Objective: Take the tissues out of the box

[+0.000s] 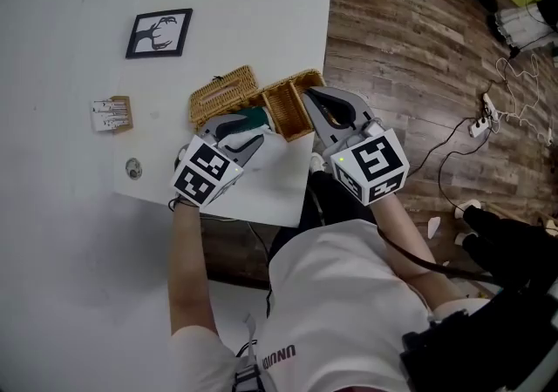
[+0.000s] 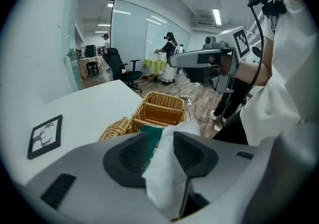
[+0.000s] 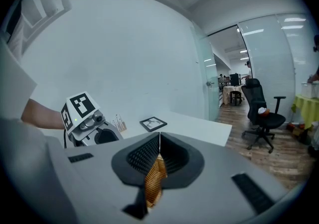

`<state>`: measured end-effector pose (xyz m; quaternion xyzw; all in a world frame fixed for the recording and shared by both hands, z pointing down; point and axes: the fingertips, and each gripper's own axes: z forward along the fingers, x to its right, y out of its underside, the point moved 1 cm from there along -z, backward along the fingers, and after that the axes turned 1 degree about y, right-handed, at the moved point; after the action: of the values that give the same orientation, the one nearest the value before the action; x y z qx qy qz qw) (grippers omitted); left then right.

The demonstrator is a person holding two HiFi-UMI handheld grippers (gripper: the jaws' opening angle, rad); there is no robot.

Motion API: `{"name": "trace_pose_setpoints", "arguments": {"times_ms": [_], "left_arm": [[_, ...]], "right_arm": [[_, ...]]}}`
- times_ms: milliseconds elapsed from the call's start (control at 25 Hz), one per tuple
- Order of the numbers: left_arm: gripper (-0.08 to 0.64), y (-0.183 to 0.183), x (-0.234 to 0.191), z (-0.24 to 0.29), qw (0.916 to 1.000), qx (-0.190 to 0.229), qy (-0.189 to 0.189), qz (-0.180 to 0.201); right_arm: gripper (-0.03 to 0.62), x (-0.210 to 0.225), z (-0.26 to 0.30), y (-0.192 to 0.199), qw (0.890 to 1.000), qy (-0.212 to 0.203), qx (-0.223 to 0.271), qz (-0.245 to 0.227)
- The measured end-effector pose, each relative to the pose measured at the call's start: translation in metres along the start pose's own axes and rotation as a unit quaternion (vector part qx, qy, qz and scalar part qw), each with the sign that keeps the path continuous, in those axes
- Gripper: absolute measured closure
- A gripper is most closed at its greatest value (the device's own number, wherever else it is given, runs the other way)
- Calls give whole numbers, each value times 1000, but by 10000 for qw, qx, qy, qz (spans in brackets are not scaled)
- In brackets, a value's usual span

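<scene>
Within left gripper, tissue, seemingly loose

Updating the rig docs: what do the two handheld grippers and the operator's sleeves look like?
The left gripper and right gripper have light grey shells and dark ribbed pads. Each carries a white cube with black square markers. A black cable trails from the right one. The person wears a white short-sleeved T-shirt.

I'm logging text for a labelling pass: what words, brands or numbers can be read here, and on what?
None can be read surely.
Dark print on the person's white shirt: upside down, too blurred.
Small tan-and-white card on the white table: print too small.
Black-framed picture: a drawing, no words.
</scene>
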<state>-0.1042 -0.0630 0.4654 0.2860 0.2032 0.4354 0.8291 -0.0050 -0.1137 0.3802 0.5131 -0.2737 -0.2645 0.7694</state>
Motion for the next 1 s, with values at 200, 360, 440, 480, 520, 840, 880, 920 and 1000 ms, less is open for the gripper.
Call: {"name": "trace_pose_setpoints", "arguments": {"times_ms": [200, 360, 440, 480, 520, 840, 880, 920, 1000], "left_arm": [[388, 12, -3, 15, 9983, -478, -13, 331], [406, 19, -4, 23, 9959, -789, -30, 446], [421, 21, -5, 27, 9952, -881, -24, 431], [426, 22, -5, 29, 9950, -914, -9, 411], [431, 23, -5, 31, 9948, -937, 8, 392], [496, 25, -6, 34, 9953, -920, 89, 285], [507, 25, -6, 32, 9955, -901, 93, 271], [516, 25, -6, 31, 9956, -889, 102, 262], [522, 23, -7, 28, 9958, -869, 118, 271]], "right_arm": [[572, 1, 0, 3, 10000, 33, -43, 5], [572, 0, 2, 6, 9999, 33, -93, 24], [572, 1, 2, 6, 9999, 37, -106, 29], [572, 1, 2, 7, 9999, 40, -108, 35], [572, 2, 3, 6, 9999, 43, -108, 41], [572, 0, 7, 5, 9999, 88, -89, 104], [572, -1, 7, 5, 9999, 92, -91, 106], [572, -1, 7, 4, 9999, 97, -88, 106], [572, -1, 8, 3, 9999, 109, -74, 103]]}}
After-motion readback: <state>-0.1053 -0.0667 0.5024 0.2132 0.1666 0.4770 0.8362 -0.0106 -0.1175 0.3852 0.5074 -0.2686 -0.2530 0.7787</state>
